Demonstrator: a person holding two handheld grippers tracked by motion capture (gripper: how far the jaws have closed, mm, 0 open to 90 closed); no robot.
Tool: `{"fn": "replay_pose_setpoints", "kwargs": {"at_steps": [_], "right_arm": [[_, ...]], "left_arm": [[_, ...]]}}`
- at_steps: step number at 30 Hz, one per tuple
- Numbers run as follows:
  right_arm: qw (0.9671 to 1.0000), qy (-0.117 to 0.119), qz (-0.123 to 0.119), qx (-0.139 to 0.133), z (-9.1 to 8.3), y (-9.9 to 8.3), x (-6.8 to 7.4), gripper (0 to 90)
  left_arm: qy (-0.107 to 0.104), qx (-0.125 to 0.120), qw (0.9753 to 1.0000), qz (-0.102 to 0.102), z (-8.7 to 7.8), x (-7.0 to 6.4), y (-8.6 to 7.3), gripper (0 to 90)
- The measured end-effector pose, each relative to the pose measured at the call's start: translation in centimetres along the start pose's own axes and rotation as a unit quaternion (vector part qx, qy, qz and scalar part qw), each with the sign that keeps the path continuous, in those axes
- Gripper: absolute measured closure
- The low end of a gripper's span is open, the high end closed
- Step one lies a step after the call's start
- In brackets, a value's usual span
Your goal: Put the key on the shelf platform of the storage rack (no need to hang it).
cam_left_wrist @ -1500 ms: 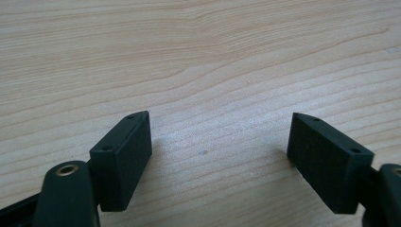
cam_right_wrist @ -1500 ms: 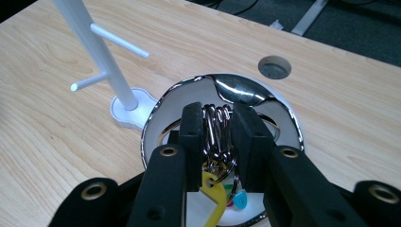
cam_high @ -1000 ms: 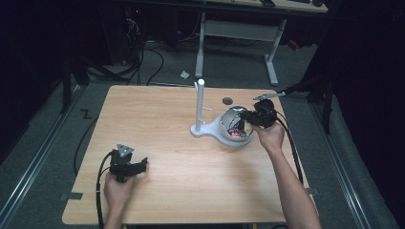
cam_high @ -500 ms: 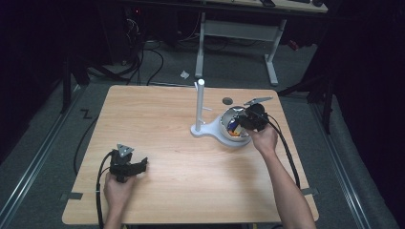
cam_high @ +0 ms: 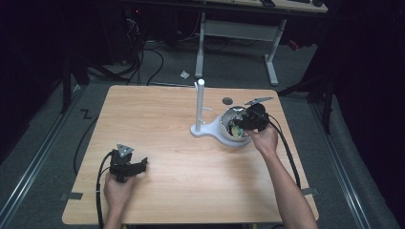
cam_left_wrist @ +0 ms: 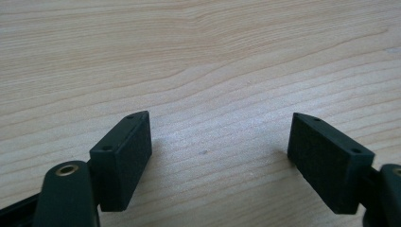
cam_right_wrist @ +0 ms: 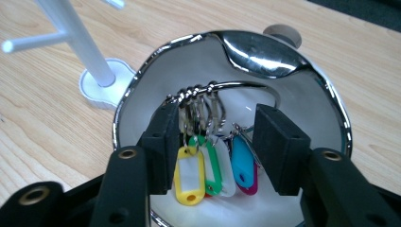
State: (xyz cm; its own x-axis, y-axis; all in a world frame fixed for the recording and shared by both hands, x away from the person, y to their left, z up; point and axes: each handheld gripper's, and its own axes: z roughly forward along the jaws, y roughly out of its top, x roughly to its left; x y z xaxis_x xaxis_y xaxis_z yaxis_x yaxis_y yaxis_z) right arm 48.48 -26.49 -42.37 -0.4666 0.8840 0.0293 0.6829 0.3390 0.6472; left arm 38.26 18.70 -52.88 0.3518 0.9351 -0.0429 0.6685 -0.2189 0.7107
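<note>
Inside the shiny bowl (cam_right_wrist: 142, 90) near the white stand (cam_high: 200, 107), a bunch of key tags (cam_right_wrist: 213, 165) on a wire ring hangs between the spread jaws of the right tongs (cam_right_wrist: 215, 146), seemingly brushing the left-hand jaw. From above, the right tongs (cam_high: 246, 121) cover the bowl; the right gripper view reveals yellow, green, white, blue and magenta tags. Left tongs (cam_high: 138, 166) rest spread apart on the tabletop (cam_high: 157, 124).
</note>
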Motion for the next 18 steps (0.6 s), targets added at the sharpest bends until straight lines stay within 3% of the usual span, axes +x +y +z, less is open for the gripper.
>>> {"fn": "replay_pose_setpoints", "kwargs": {"at_steps": [9,18], "right_arm": [[0.9995,0.004,0.003,-0.031,-1.9,-0.3,-0.1,47.6],[0.9983,-0.009,0.008,-0.057,-5.1,-1.1,-0.8,46.1]], "left_arm": [[-0.001,0.001,1.0000,0.000,0.0,0.0,0.0,22.9],[0.000,0.000,1.0000,0.000,0.0,0.0,0.0,22.9]]}}
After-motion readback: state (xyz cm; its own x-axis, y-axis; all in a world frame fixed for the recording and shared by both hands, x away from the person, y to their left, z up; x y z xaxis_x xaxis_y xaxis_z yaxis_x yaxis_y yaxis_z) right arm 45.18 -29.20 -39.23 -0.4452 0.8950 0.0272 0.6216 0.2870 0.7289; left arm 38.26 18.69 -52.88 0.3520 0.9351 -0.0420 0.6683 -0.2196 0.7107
